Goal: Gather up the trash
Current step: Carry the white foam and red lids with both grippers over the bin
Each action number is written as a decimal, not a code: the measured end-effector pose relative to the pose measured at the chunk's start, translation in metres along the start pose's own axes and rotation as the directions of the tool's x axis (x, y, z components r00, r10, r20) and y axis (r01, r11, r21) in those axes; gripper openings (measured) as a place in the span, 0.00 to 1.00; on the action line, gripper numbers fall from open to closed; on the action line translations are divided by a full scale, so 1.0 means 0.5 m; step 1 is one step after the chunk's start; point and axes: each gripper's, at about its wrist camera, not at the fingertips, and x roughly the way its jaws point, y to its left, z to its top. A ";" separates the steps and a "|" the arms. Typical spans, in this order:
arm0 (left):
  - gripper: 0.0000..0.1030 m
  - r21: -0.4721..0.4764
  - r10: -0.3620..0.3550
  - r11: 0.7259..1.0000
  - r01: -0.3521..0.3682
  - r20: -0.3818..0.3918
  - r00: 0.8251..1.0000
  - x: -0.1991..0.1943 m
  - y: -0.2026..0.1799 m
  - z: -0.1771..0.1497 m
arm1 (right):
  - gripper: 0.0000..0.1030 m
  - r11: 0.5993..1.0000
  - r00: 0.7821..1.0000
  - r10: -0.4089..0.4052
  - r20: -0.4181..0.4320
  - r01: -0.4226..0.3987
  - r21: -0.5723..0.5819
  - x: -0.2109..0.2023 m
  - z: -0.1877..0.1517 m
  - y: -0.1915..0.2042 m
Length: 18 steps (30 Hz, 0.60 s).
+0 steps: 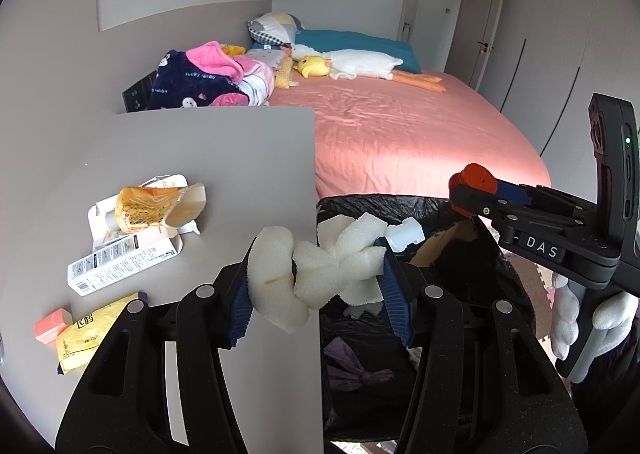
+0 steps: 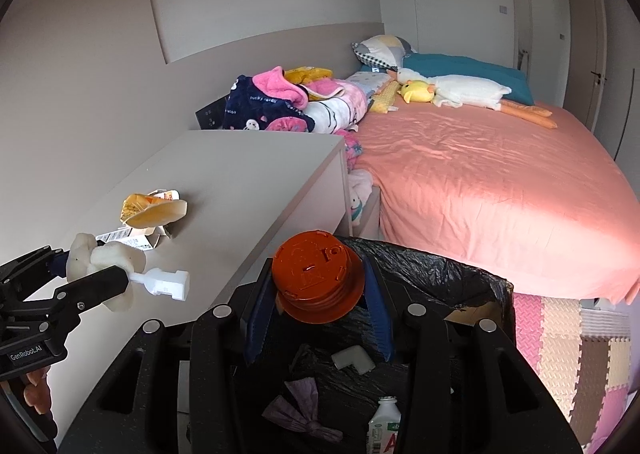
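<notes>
Both tools grip trash: left tool (image 1: 316, 282) clamps white foam scraps (image 1: 320, 270), right tool (image 2: 316, 294) an orange lid (image 2: 316, 278). Carry each fully over the black-lined bin (image 2: 440, 270) before letting go, foam last since it drifts.

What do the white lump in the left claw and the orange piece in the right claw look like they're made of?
White lump: likely soft packing foam, matte and porous, squashed and bulging between the left claw pads.
Orange piece: looks like rigid moulded plastic, slightly glossy, with ridged sides and an embossed top; probably a lid or cap, held in the right claw.
</notes>
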 end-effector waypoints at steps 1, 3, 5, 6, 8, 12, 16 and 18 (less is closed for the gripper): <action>0.52 0.003 -0.003 1.000 0.003 0.000 1.000 0.001 -0.005 0.000 | 0.43 1.000 1.000 -0.004 0.001 0.004 0.004 -0.002 -0.002 -0.006; 0.52 0.012 -0.011 1.000 0.011 -0.002 1.000 0.003 -0.015 0.001 | 0.43 1.000 1.000 -0.014 0.004 0.013 0.011 -0.007 -0.004 -0.018; 0.52 0.018 -0.017 1.000 0.017 -0.004 1.000 0.006 -0.024 0.002 | 0.43 1.000 1.000 -0.023 0.005 0.023 0.020 -0.011 -0.005 -0.029; 0.52 0.022 -0.022 1.000 0.022 -0.006 1.000 0.008 -0.028 0.002 | 0.43 0.999 1.000 -0.028 0.005 0.028 0.025 -0.013 -0.007 -0.035; 0.52 0.031 -0.032 0.999 0.032 -0.010 0.999 0.012 -0.037 0.004 | 0.43 0.999 0.999 -0.037 0.006 0.037 0.031 -0.017 -0.009 -0.045; 0.52 0.050 -0.051 0.997 0.052 -0.016 0.999 0.020 -0.058 0.008 | 0.43 0.997 0.998 -0.058 0.009 0.058 0.046 -0.026 -0.014 -0.065; 0.52 0.066 -0.074 0.995 0.075 -0.021 0.997 0.028 -0.077 0.012 | 0.43 0.995 0.997 -0.081 0.009 0.080 0.063 -0.031 -0.017 -0.083; 0.53 0.074 -0.084 0.994 0.086 -0.024 0.996 0.032 -0.087 0.015 | 0.43 0.993 0.996 -0.092 0.010 0.091 0.072 -0.036 -0.020 -0.093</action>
